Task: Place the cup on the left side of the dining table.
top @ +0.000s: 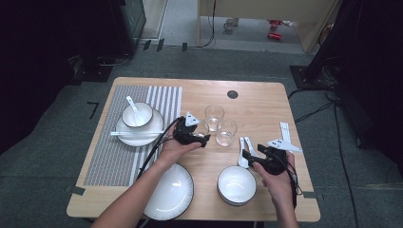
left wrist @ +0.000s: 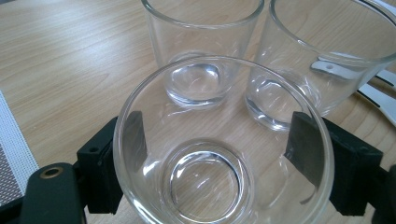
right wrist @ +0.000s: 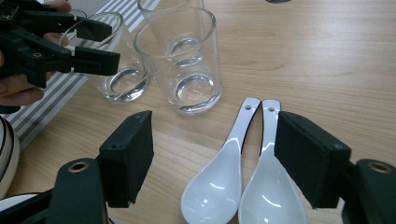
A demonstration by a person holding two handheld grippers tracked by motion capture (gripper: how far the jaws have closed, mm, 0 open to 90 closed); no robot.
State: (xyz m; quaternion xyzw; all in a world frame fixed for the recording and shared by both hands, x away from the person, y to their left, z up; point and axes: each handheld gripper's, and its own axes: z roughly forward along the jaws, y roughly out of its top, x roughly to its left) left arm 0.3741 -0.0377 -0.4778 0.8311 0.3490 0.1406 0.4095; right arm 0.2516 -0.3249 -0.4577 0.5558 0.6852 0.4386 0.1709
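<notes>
light wood table (top: pixel 256 102), striped placemat (top: pixel 111 147), grey carpet (top: pixel 43 156)

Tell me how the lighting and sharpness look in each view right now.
High view: table evenly lit, surroundings dark, plate shows glare. Left gripper view: sharp, nearest glass carries faint reflections. Right gripper view: crisp, bright highlights on both spoons, soft shadows under the glasses.

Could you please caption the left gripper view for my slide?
Left gripper jaws flank a glass; two more glasses behind.
</notes>
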